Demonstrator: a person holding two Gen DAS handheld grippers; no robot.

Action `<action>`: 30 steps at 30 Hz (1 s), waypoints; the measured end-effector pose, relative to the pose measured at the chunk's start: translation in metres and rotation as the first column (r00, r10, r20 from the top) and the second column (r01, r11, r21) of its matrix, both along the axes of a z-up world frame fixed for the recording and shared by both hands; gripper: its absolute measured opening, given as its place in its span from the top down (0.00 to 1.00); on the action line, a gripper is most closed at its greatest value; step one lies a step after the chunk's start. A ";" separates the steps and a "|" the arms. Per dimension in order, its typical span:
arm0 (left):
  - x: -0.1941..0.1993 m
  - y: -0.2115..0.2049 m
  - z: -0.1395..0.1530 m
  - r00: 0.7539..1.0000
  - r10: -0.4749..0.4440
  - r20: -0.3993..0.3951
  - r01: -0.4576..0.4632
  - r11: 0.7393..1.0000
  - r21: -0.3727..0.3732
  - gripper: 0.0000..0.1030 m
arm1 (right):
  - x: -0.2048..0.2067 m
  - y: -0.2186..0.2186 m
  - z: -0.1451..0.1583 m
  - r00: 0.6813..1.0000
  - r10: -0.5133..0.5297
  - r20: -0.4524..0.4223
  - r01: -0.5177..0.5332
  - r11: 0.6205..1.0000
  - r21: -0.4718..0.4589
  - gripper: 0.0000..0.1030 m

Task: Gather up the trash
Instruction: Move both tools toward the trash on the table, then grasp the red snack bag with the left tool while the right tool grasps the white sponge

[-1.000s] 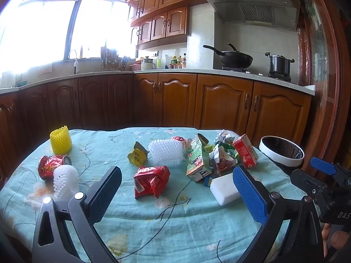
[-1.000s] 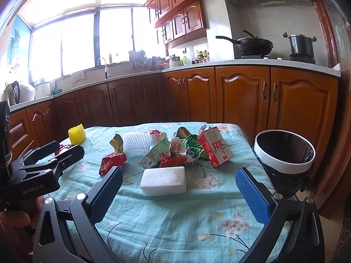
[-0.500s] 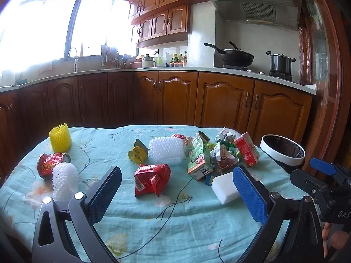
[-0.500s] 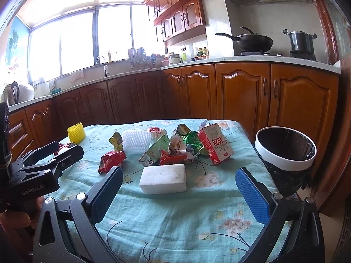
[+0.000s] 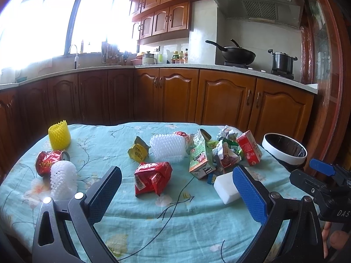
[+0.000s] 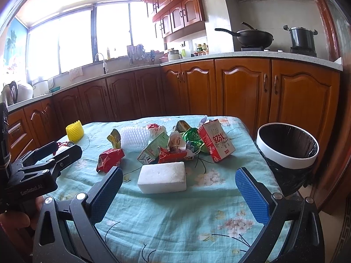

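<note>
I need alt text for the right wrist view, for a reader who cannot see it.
The open right gripper hovers over a table with a floral cloth, facing a white foam block. Behind it lie crumpled wrappers and cartons; a black-lined trash bin stands at the right.

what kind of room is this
A home kitchen, most likely. A wok and a pot sit on a stove under a range hood, a tap stands by the window, and wooden cabinets line the walls.

Left gripper [image 5: 175, 194] and right gripper [image 6: 178, 195] hover side by side, jaws spread wide, empty.
</note>
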State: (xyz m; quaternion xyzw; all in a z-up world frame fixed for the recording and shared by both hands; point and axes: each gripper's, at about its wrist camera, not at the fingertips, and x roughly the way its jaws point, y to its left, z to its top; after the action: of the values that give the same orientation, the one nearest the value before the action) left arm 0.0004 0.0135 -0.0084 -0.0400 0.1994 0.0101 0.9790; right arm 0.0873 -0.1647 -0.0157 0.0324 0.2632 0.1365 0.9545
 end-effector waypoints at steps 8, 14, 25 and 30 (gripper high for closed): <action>0.012 0.006 -0.005 0.999 0.001 -0.039 -0.002 1.000 -0.029 0.02 | 0.011 -0.001 -0.006 0.999 0.004 -0.037 -0.004 1.000 0.012 0.06; 0.029 0.016 -0.010 0.995 0.006 -0.095 -0.011 0.998 -0.057 0.05 | 0.022 0.000 -0.013 0.996 0.014 -0.085 -0.012 1.000 0.023 0.14; 0.097 0.031 -0.017 0.960 0.016 -0.279 -0.031 0.998 -0.049 0.07 | 0.064 0.001 -0.040 0.966 0.040 -0.257 -0.025 0.998 0.064 0.35; 0.127 0.038 -0.023 0.950 0.026 -0.311 -0.042 0.998 -0.045 0.07 | 0.086 0.004 -0.054 0.941 0.063 -0.331 -0.033 0.995 0.094 0.49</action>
State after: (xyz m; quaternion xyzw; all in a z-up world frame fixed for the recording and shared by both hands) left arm 0.1271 0.0512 -0.0312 -0.0664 0.3504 0.0279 0.9338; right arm 0.1733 -0.1606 -0.0692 0.0902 0.4157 0.1635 0.8901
